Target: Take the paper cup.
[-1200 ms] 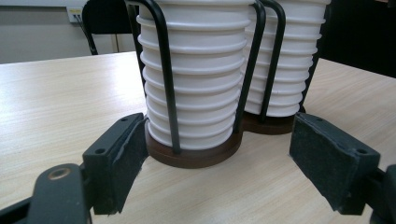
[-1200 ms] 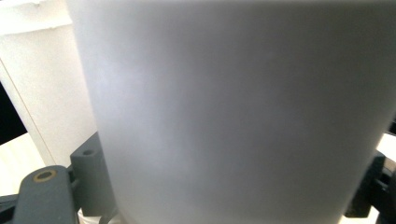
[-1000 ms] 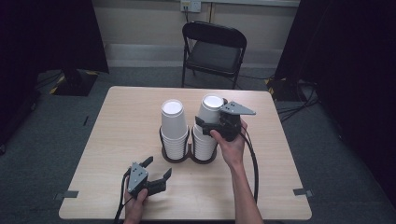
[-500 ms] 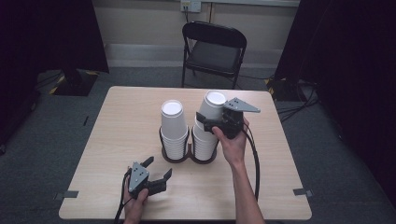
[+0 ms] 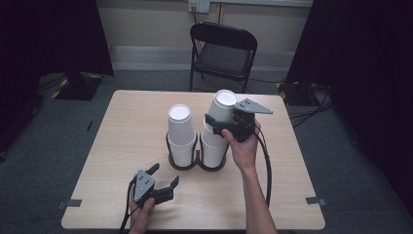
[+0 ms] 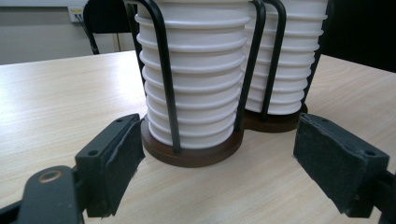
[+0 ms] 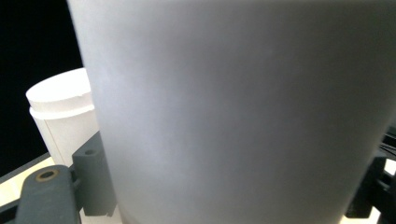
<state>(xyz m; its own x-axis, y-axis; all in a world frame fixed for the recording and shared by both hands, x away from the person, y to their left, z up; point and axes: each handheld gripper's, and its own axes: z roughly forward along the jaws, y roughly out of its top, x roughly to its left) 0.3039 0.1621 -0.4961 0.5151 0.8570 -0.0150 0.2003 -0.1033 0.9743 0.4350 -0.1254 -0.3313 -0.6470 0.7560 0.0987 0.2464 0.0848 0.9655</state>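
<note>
Two stacks of upturned white paper cups stand in a black wire holder (image 5: 197, 161) mid-table: the left stack (image 5: 181, 131) and the right stack (image 5: 213, 146). My right gripper (image 5: 220, 122) is shut on the top cup (image 5: 223, 106) of the right stack, holding it raised and tilted just above that stack. In the right gripper view this cup (image 7: 233, 112) sits between the jaws, with the left stack (image 7: 65, 112) behind it. My left gripper (image 5: 164, 175) rests open on the table in front of the holder. Its pads (image 6: 119, 158) flank the holder's brown base (image 6: 196, 154), apart from it.
The wooden table (image 5: 122, 126) has bare room to the left, right and front of the holder. A black folding chair (image 5: 223, 51) stands behind the far edge. The right gripper's cable (image 5: 267, 161) trails along the forearm. Dark curtains hang on both sides.
The right gripper has lifted the top cup slightly higher off the right stack and tilted it. The left gripper has stayed put.
</note>
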